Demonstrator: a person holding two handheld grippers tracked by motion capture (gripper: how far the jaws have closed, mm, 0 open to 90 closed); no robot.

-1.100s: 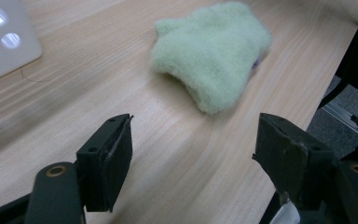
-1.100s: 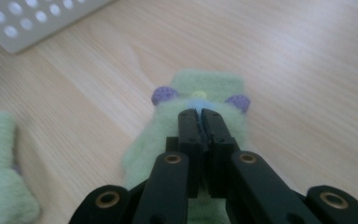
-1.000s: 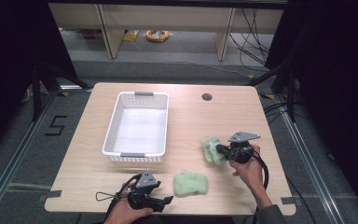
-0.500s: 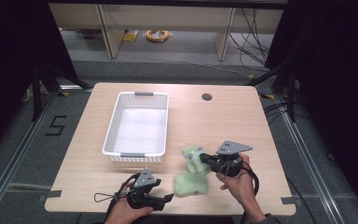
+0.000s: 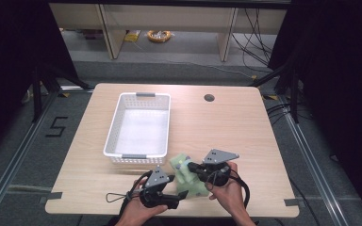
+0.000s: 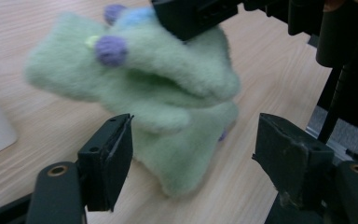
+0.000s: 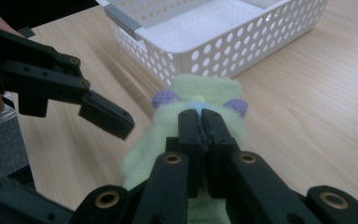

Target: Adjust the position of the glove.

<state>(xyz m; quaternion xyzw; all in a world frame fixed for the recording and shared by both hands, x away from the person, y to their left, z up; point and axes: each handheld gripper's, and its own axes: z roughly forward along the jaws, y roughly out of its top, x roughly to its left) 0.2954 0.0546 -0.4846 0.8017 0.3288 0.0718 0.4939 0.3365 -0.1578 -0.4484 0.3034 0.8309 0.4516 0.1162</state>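
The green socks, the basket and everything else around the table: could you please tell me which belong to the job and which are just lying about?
In the job:
- right tool, shut on the held green sock
- left tool, open
- second green sock on the table
- white basket, probably their destination

Lying about:
- orange coil on the floor
- cables

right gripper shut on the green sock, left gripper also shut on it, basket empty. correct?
Not quite: the left gripper is open. The left gripper view shows its jaws standing apart on either side of the green sock, neither pressing it. The right gripper is shut on the sock, and the basket is empty.
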